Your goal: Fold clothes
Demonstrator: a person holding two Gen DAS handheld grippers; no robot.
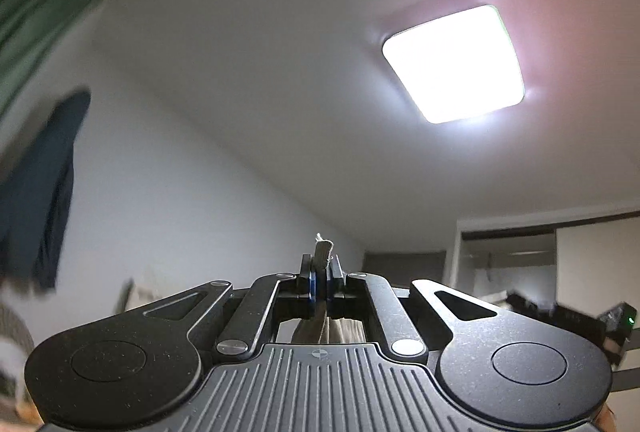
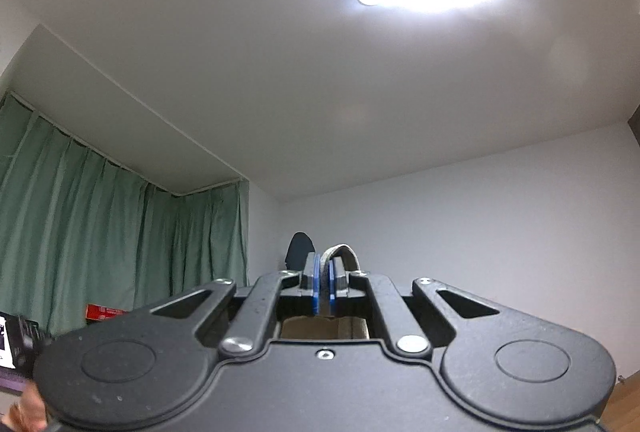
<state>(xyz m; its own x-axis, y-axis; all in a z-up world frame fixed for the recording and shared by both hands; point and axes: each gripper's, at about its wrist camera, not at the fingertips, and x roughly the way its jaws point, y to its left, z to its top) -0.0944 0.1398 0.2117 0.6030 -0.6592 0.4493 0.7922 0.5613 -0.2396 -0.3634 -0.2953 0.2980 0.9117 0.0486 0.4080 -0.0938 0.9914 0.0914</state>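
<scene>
Both grippers point up toward the ceiling. My left gripper [image 1: 320,264] is shut on a strip of beige garment [image 1: 322,250]; a frayed tip sticks out above the blue pads, and more cloth hangs below between the arms. In the right wrist view my right gripper [image 2: 324,272] is shut on the same kind of beige garment [image 2: 347,254], whose edge loops out over the right finger. The rest of the garment hangs below the grippers, out of sight.
A bright square ceiling lamp [image 1: 454,64] is overhead. Green curtains [image 2: 100,240] cover the left wall. A dark blue garment [image 1: 44,192] hangs on the white wall. A closet opening [image 1: 508,260] is at right. A red box [image 2: 105,311] sits low by the curtain.
</scene>
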